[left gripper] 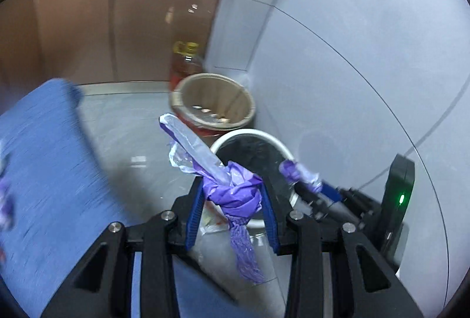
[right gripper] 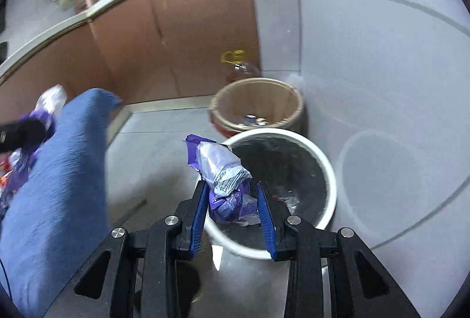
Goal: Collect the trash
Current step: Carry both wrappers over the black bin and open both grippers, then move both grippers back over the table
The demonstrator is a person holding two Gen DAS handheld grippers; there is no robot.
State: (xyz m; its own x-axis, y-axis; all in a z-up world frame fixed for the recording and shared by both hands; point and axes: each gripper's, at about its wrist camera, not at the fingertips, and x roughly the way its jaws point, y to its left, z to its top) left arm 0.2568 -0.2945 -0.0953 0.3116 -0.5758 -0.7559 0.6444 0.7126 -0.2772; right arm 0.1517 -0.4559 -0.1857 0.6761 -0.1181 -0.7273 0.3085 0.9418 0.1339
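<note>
Grippers (left gripper: pixel 232 200) (right gripper: pixel 232 200) tilt down, clamping wrappers (left gripper: pixel 235 191) (right gripper: pixel 223 171).

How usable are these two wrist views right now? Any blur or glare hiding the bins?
Left wrist: blue fabric smeared by motion, purple wrapper in the left gripper fairly sharp. Right wrist: white bin rim slightly blurred, glare on the wall tiles; fisheye bends the edges in both views.

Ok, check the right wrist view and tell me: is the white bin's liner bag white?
No, the white bin is lined with a black bag, dark across its whole inside.
</note>
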